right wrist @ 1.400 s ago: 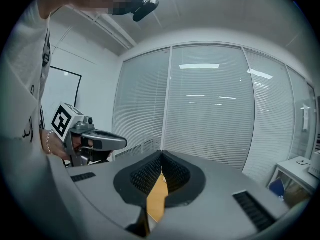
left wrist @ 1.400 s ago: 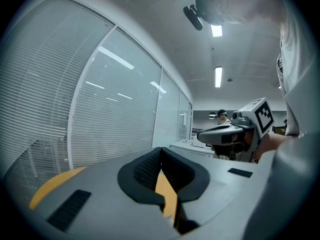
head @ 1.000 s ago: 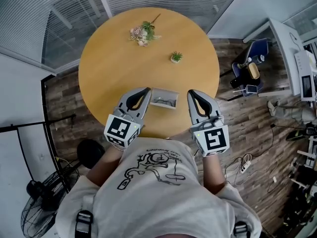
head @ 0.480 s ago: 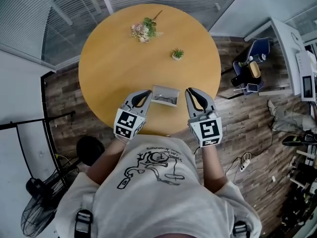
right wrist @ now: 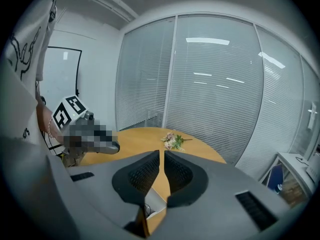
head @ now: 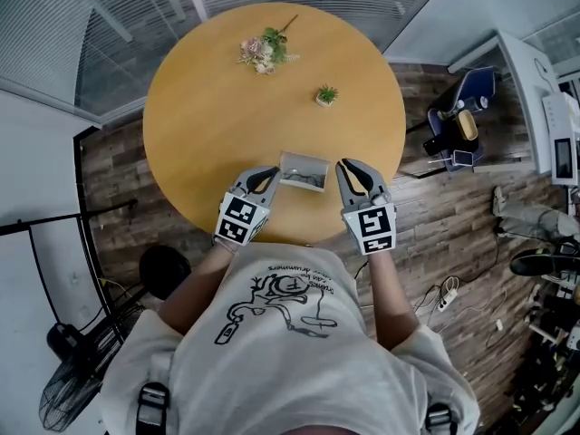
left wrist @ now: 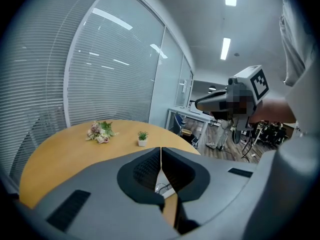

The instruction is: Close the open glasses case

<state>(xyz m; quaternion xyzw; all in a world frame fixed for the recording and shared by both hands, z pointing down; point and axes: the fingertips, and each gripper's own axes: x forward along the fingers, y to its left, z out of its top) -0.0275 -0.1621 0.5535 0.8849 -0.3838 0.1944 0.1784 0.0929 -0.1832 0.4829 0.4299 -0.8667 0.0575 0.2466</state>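
Note:
The open glasses case (head: 303,172), a light tray with dark glasses in it, lies near the front edge of the round wooden table (head: 208,116). My left gripper (head: 269,173) hovers just left of the case, its jaws shut with nothing between them. My right gripper (head: 347,166) hovers just right of the case; its jaws have just been opening and stand a narrow gap apart with nothing between them. In the left gripper view the case (left wrist: 163,188) shows below the closed jaw tips (left wrist: 161,149). The right gripper view shows a corner of the case (right wrist: 156,200) under the parted tips (right wrist: 161,153).
A bunch of dried flowers (head: 263,51) and a small potted plant (head: 325,95) sit on the far half of the table. A glass wall with blinds stands behind it. A blue chair (head: 458,125) and a desk are to the right, a floor fan (head: 77,379) at the lower left.
Both grippers have sunk toward the table and drawn in beside the case, one on each side. The case has not moved.

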